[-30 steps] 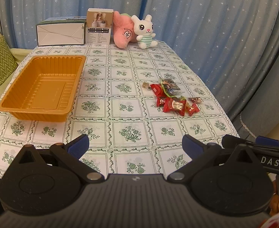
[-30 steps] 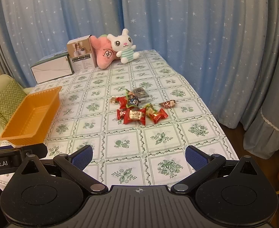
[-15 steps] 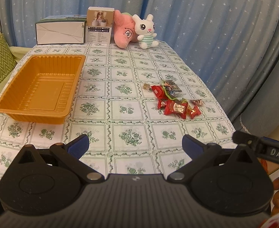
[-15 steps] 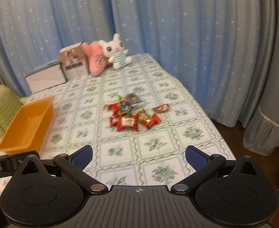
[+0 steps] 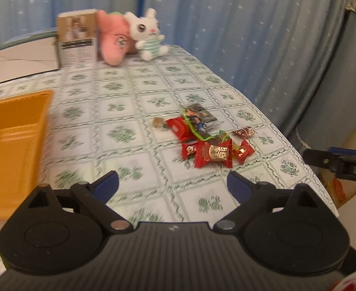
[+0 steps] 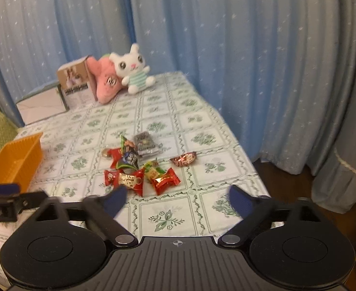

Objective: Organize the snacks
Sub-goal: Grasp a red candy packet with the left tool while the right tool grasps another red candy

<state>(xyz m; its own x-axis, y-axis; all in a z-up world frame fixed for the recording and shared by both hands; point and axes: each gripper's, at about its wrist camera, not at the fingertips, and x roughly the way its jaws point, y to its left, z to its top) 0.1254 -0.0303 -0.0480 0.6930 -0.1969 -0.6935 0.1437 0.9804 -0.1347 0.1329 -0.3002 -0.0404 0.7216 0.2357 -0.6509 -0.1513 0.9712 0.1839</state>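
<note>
A heap of wrapped snacks (image 5: 202,140) (image 6: 139,167), mostly red packets with a few dark and green ones, lies on the right half of the table. An empty orange tray (image 5: 10,143) (image 6: 15,162) stands at the left. My left gripper (image 5: 173,184) hovers just short of the heap, jaws closing, nothing between them. My right gripper (image 6: 178,200) hangs over the cloth just in front of the heap, jaws closing too, also empty. Each gripper's tip shows at the edge of the other's view.
A floral tablecloth (image 5: 129,111) covers the table. At the far end stand a white box (image 6: 42,104), a brown carton (image 6: 77,82), a pink plush (image 6: 107,82) and a white bunny plush (image 6: 134,72). Blue curtains hang behind and to the right; the table's right edge is close to the heap.
Both grippers have moved in toward the snack heap and lower, so it looks larger. Both pairs of jaws have narrowed a little. The tray has slid toward the left edge of both views.
</note>
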